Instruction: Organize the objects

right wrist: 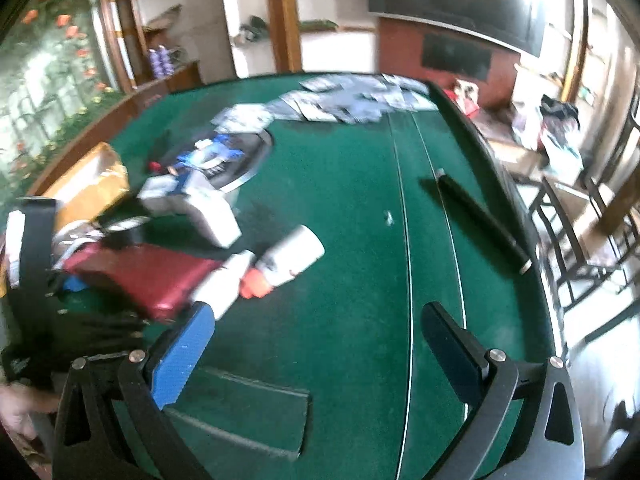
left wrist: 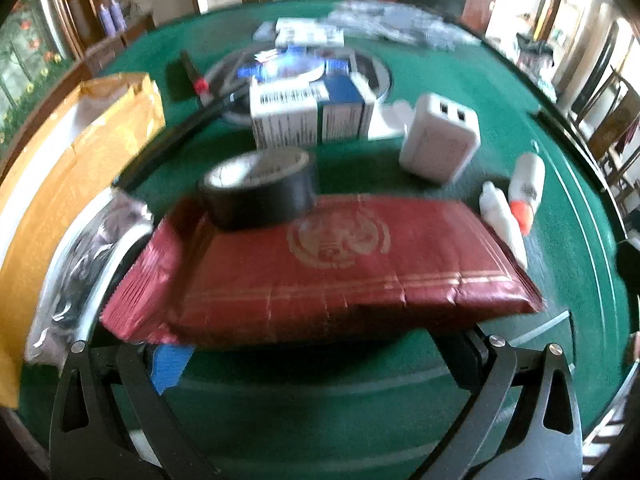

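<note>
— Green felt table [right wrist: 352, 208], cluttered?
— Yes. Left gripper [left wrist: 316, 344] pinches the red packet [left wrist: 320, 268] by its near edge, black tape roll [left wrist: 260, 188] riding on top.
— Right gripper [right wrist: 316, 344]?
— Spread wide, holding nothing, above the felt.

My left gripper [left wrist: 320, 344] has its fingers spread wide around a flat red packet [left wrist: 332, 272], one on each end. A roll of black tape [left wrist: 260, 188] sits on the packet's far left corner. Further back on the green table [left wrist: 460, 380] I see a white charger [left wrist: 440, 144], two white bottles [left wrist: 516, 204] and some boxes [left wrist: 308, 112]. Everything's a bit blurry.
</note>
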Demonstrator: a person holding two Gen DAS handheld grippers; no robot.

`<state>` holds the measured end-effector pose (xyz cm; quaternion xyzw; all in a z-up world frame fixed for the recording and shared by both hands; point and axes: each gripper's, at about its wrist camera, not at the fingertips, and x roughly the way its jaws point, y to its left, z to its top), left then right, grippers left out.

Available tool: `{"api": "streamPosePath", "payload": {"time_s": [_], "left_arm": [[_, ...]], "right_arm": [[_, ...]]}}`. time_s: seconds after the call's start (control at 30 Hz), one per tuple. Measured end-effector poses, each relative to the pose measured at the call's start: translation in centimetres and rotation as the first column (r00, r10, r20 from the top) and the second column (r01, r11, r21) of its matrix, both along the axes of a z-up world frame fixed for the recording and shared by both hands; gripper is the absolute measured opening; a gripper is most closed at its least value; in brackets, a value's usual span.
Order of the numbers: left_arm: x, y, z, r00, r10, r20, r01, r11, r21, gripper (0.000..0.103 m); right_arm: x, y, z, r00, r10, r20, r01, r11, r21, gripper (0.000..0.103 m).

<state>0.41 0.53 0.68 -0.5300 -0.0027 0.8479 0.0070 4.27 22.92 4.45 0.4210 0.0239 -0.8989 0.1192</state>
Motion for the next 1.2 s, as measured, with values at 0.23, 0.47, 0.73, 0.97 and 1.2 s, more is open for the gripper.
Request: {"api": "streamPosePath", "payload": {"time_s": [0.23, 0.47, 0.73, 0.97, 1.2], "left_arm": [[8.4, -2.3, 8.9, 0.985, 0.015, -0.172, 0.008, 0.992, 0.129, 0.102], [14.1, -8.7, 11.0, 0.979, 0.048, -0.200, -0.046, 0.999, 0.018, 0.102], [14.6, -12.3, 6.8, 0.994, 0.043, -0.099, -0.039, 0.998, 0.050, 0.102], [13.2, -11.5, 4.6, 0.998, -0.024, -0.063, 0.033, 0.990, 0.140, 0.051], [13.0, -12.3, 6.2, 0.998, -0.018, -0.067, 0.033, 0.973, 0.230, 0.041]], "right_arm": [[1.7, 0.5, 3.2, 0.998, 0.033, -0.052, -0.037, 0.996, -0.080, 0.103], [2.1, -2.3, 1.6, 0.993, 0.120, -0.017, -0.121, 0.985, -0.119, 0.103], [2.4, -6.7, 1.1, 0.972, 0.233, 0.008, -0.230, 0.965, -0.128, 0.103], [2.5, -9.2, 0.7, 0.957, 0.287, 0.037, -0.281, 0.953, -0.113, 0.103], [2.6, -10.5, 1.0, 0.954, 0.298, 0.035, -0.292, 0.949, -0.122, 0.102]]}}
